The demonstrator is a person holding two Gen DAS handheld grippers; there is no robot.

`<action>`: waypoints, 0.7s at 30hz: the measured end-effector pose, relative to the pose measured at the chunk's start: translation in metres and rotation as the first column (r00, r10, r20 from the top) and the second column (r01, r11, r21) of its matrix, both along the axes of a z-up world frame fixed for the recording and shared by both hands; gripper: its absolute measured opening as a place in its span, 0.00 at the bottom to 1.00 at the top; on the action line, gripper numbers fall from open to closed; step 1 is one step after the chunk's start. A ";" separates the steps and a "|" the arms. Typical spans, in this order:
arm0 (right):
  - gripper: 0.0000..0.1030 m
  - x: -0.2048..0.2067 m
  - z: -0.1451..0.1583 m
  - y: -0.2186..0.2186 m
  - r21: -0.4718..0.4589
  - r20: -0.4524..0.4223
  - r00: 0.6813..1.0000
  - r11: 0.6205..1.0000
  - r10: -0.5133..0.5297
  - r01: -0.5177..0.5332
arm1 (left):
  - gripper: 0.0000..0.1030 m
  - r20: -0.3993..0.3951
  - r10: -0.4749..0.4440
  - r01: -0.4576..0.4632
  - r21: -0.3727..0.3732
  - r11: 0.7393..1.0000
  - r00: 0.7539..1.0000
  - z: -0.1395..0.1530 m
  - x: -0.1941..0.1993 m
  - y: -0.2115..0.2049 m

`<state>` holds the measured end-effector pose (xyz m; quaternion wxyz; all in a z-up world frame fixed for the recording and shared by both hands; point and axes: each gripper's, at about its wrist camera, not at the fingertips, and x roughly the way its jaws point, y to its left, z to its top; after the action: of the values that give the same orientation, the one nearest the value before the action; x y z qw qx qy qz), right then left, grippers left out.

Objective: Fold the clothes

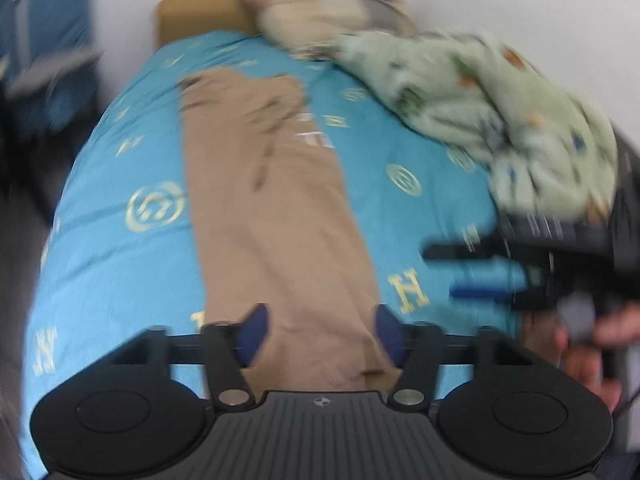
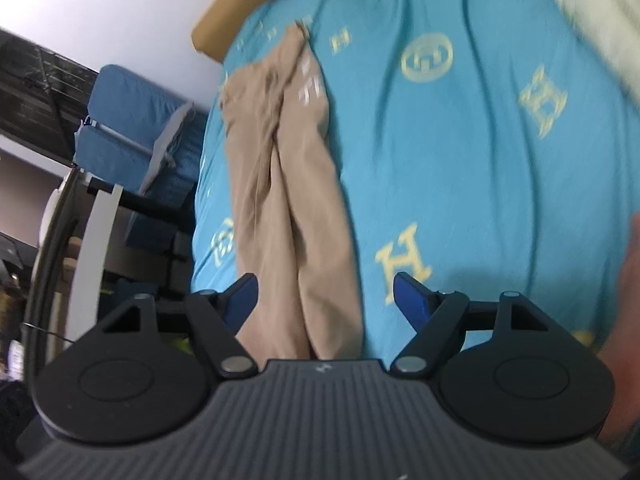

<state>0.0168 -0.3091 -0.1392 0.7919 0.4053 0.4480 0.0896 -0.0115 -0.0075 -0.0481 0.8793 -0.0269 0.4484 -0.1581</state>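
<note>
I am looking at a long tan garment, soft thin fabric folded lengthwise into a narrow strip (image 1: pixel 276 216), lying along the middle of a bed covered in a turquoise sheet printed with pale gold letters and ring emblems (image 1: pixel 120 240). Its near end is running under my left gripper (image 1: pixel 320 334), whose blue-padded jaws are standing apart on either side of the cloth without pressing on it. In the right wrist view the same strip is lying left of centre, its near end passing between the spread jaws of my right gripper (image 2: pixel 326 300), which is also gripping nothing; the cloth is sitting nearer the left pad. From the left camera I am seeing the right gripper beside the garment over bare sheet, with the person's hand (image 1: pixel 588 344) on its handle. Farther out, a crumpled pale green patterned blanket (image 1: pixel 500 120) is heaped at the bed's right edge, a beige pillow (image 1: pixel 320 12) is resting at the head, and a blue upholstered chair (image 2: pixel 132 128) is standing beside the bed.
</note>
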 end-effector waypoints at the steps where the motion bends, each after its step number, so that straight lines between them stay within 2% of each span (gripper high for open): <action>1: 0.66 0.002 -0.004 0.002 0.007 -0.024 1.000 1.000 0.011 -0.011 | 0.65 -0.026 0.040 -0.041 -0.033 0.999 0.999 -0.004 0.007 0.012; 3: 0.64 0.007 -0.011 0.009 -0.001 -0.065 0.997 0.999 0.034 -0.034 | 0.65 -0.107 0.151 -0.156 -0.040 0.987 0.983 -0.024 0.026 0.032; 5: 0.64 0.009 -0.015 0.014 -0.012 -0.092 0.995 0.999 0.049 -0.050 | 0.63 -0.215 0.247 -0.264 -0.052 0.963 0.945 -0.043 0.042 0.051; 6: 0.64 0.010 -0.017 0.017 -0.024 -0.102 0.993 0.998 0.053 -0.056 | 0.63 -0.270 0.279 -0.306 -0.064 0.950 0.922 -0.051 0.047 0.060; 8: 0.64 0.012 -0.020 0.022 -0.044 -0.120 0.990 0.996 0.066 -0.072 | 0.63 -0.341 0.295 -0.346 -0.099 0.933 0.893 -0.064 0.058 0.071; 10: 0.59 0.014 -0.023 0.029 -0.065 -0.135 0.987 0.993 0.091 -0.101 | 0.64 -0.380 0.285 -0.341 -0.089 0.936 0.880 -0.071 0.062 0.069; 11: 0.48 0.015 -0.025 0.033 -0.075 -0.142 0.984 0.990 0.106 -0.118 | 0.64 -0.396 0.277 -0.335 -0.084 0.938 0.876 -0.074 0.063 0.068; 12: 0.44 0.016 -0.026 0.036 -0.084 -0.147 0.982 0.987 0.121 -0.134 | 0.64 -0.392 0.260 -0.313 -0.075 0.947 0.882 -0.074 0.061 0.064; 15: 0.44 0.014 -0.026 0.050 -0.126 -0.143 0.975 0.974 0.168 -0.187 | 0.62 -0.393 0.222 -0.269 -0.068 0.961 0.892 -0.072 0.057 0.058; 16: 0.44 0.013 -0.025 0.056 -0.145 -0.139 0.971 0.966 0.193 -0.213 | 0.53 -0.397 0.217 -0.263 -0.063 0.963 0.892 -0.072 0.056 0.057; 17: 0.44 0.011 -0.024 0.062 -0.168 -0.136 0.967 0.957 0.215 -0.236 | 0.37 -0.401 0.213 -0.257 -0.058 0.965 0.891 -0.072 0.056 0.057; 18: 0.44 0.010 -0.023 0.067 -0.196 -0.131 0.964 0.948 0.230 -0.253 | 0.29 -0.406 0.210 -0.253 -0.056 0.966 0.889 -0.072 0.055 0.056; 19: 0.44 0.009 -0.021 0.072 -0.223 -0.126 0.961 0.937 0.246 -0.269 | 0.17 -0.415 0.210 -0.259 -0.064 0.964 0.885 -0.072 0.054 0.058; 20: 0.40 0.008 -0.021 0.077 -0.247 -0.123 0.957 0.926 0.262 -0.285 | 0.13 -0.419 0.214 -0.269 -0.076 0.960 0.882 -0.072 0.051 0.061; 21: 0.23 0.008 -0.020 0.081 -0.262 -0.122 0.952 0.916 0.281 -0.304 | 0.11 -0.417 0.222 -0.282 -0.087 0.955 0.882 -0.070 0.050 0.064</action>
<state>0.0249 -0.2280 -0.1595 0.7993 0.2222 0.5438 0.1265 0.0382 0.0564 -0.1180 0.7769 -0.1809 0.5995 -0.0655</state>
